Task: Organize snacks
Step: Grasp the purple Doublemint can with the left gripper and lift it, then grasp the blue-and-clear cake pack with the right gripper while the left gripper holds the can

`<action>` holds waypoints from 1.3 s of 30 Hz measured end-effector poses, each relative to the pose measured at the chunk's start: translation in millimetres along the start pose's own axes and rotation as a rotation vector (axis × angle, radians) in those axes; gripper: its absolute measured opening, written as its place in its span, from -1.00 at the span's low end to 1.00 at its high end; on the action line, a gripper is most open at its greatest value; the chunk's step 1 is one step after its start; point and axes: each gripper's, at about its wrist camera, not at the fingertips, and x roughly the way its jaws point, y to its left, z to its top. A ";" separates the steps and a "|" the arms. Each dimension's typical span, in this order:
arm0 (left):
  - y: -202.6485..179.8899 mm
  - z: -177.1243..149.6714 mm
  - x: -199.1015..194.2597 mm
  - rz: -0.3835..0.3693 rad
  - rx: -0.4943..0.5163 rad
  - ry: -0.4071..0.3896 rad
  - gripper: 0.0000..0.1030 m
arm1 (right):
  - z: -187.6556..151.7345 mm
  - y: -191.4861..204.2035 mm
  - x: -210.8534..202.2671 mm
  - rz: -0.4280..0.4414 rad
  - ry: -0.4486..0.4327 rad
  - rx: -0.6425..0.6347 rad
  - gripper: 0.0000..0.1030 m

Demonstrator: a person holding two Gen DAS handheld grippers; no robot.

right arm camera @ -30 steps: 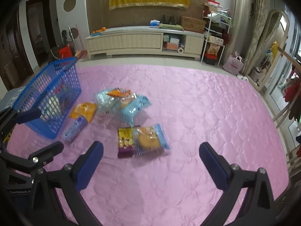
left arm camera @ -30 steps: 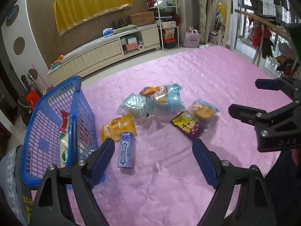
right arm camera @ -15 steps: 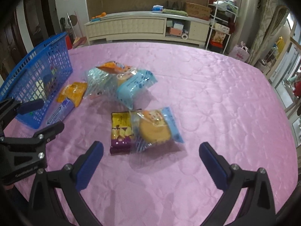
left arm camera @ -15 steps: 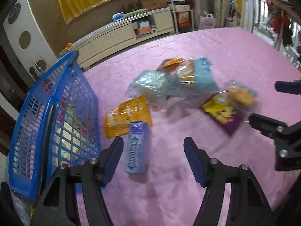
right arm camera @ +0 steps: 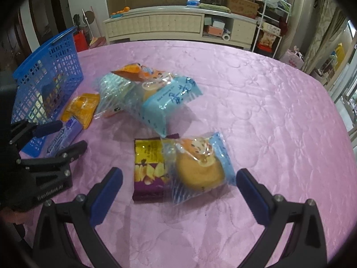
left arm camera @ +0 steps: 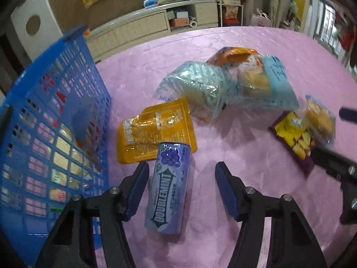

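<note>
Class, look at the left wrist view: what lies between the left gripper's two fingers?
The purple Doublemint gum pack lies between the closing left gripper jaws, on the pink cloth, not yet pressed, as the left wrist view shows.

Left of the left gripper (left arm camera: pixel 181 188), we see the blue basket (left arm camera: pixel 55 120) cut off by the frame edge, its packets blurred behind the mesh. Ahead of the right gripper (right arm camera: pixel 178 192), the cake packet (right arm camera: pixel 198 167) covers part of the purple chip bag (right arm camera: pixel 148 169).

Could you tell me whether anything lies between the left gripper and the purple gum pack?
Nothing visible does. The gum pack already lies between the closing fingers of the left gripper, untouched so far; the orange pouch only touches its far end.
</note>
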 end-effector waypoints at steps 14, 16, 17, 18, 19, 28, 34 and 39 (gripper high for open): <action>0.7 1.5 -1.1 -0.146 -0.074 0.067 -0.44 | -0.9 -6.8 -6.1 0.024 0.003 0.030 0.99; -1.1 -1.2 -3.4 -0.154 -0.089 0.067 -0.44 | -1.2 -7.5 -10.1 0.029 0.001 0.030 0.99; -1.1 -1.7 -4.1 -0.165 -0.097 0.070 -0.45 | -0.9 -8.4 -11.4 0.031 0.001 0.029 0.99; -0.9 -1.6 -5.1 -0.177 -0.107 0.070 -0.45 | -0.7 -8.5 -13.0 0.033 0.000 0.028 0.99; -0.2 -2.8 -8.1 -0.184 -0.115 0.066 -0.45 | 0.0 -9.1 -14.5 0.034 0.000 0.029 0.99; 11.1 1.1 -46.4 -0.190 -0.123 -0.024 -0.45 | 23.1 -16.2 -21.1 0.062 -0.026 0.000 0.99; 12.7 22.7 -59.7 -0.180 -0.127 -0.057 -0.44 | 47.5 -3.4 -12.4 0.078 -0.036 -0.141 0.99; 22.8 37.5 -57.6 -0.171 -0.133 -0.063 -0.45 | 70.8 12.5 -3.9 0.130 -0.049 -0.299 0.99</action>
